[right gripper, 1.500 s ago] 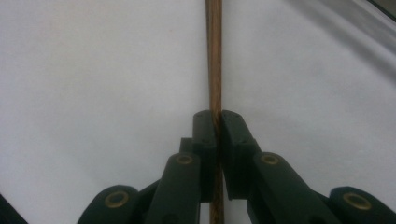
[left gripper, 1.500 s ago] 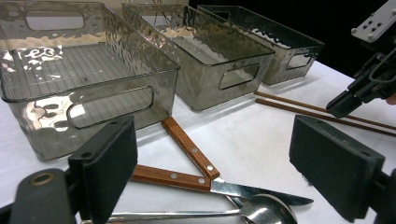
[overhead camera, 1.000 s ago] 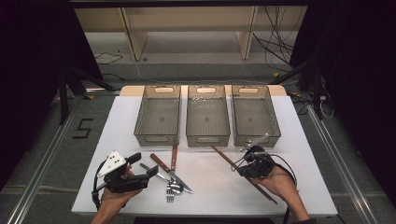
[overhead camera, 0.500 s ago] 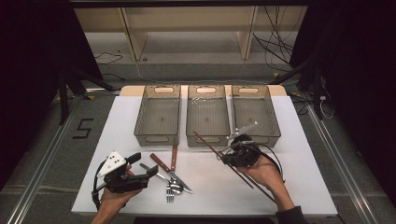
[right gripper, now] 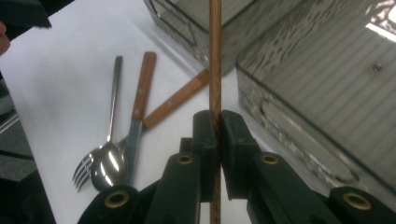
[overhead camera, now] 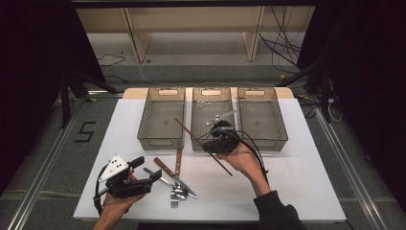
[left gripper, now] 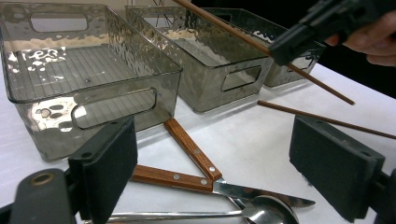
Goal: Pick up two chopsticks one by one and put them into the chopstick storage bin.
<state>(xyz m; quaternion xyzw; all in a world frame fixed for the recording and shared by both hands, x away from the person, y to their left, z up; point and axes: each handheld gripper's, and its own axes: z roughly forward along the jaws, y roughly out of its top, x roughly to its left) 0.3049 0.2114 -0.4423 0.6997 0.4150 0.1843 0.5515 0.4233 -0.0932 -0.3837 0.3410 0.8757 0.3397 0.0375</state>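
Meanwhile, the right gripper, jaws clamped on a brown chopstick, is carrying it slantwise just before the middle bin, which lies directly beyond, while the left gripper is waiting well aside, jaws apart and empty.

Black tongs, brass screws, dark sleeve
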